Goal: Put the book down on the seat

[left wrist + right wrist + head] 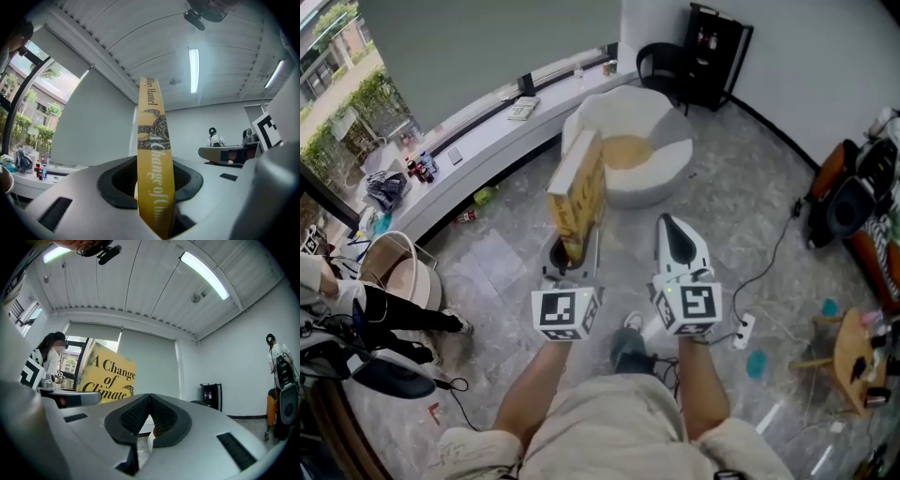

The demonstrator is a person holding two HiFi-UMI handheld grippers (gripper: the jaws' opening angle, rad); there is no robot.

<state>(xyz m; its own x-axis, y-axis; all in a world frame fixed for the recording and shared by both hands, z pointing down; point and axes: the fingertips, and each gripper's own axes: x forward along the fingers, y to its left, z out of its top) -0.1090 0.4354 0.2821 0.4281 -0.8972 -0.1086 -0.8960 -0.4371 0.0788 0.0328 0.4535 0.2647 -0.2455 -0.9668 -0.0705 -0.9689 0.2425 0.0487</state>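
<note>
Containers first. A round bin point(397, 266) stands on the floor well to the left of the seat point(667, 161); its inside is pale, and what it contains cannot be made out. A black cabinet point(718, 49) stands behind the seat to the right, with small items on an upper shelf that are too small to identify. The seat itself is a round white armchair with a tan cushion point(628, 150) in its hollow; nothing else lies in it.

The book point(579, 192) is off the seat, held upright in the air at the seat's near left side, so that in the head view it overlaps the seat's left rim. It is a thick yellow volume with a pale block of page edges. The spine faces the left gripper view, yellow with pale lettering running along it and a dark coiled snake design near the top. The right gripper view shows the cover as yellow with large dark title lettering.

The left gripper point(570, 253) has its jaws partly spread and clamped on the lower end of the book, one pad on each face. The right gripper point(679, 240) is level with it on the seat's near right side, jaws closed together with nothing between them.
</note>
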